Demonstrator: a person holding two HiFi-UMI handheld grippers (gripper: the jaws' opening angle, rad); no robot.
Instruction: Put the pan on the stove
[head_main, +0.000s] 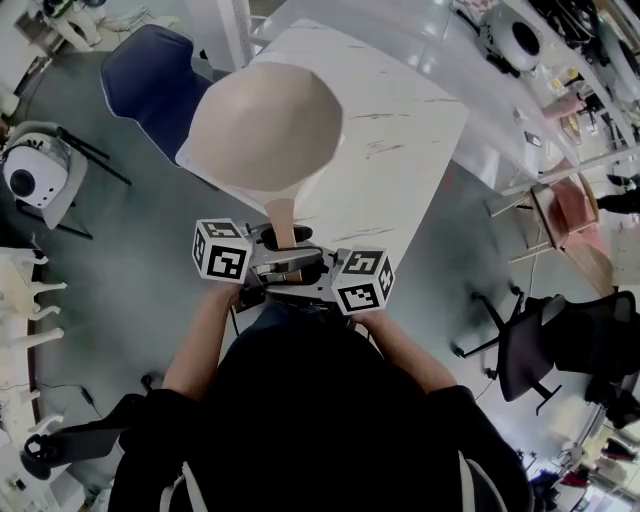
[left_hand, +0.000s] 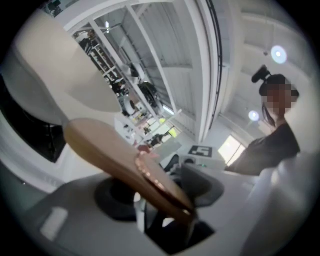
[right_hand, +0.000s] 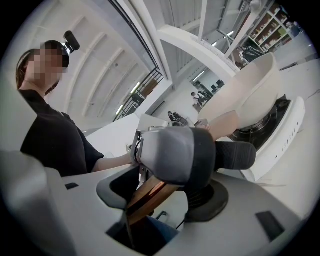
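On white tabletop (head_main: 400, 120), twelve o'clock of the tongs: stove (right_hand: 287, 125), directly under cream pan (head_main: 265, 125); contact impossible to tell. Pinching the wooden handle (left_hand: 115, 155) at six o'clock: left tongs (left_hand: 160, 200), right tongs (right_hand: 150, 192). Remaining, probably: settling the pan, letting go.
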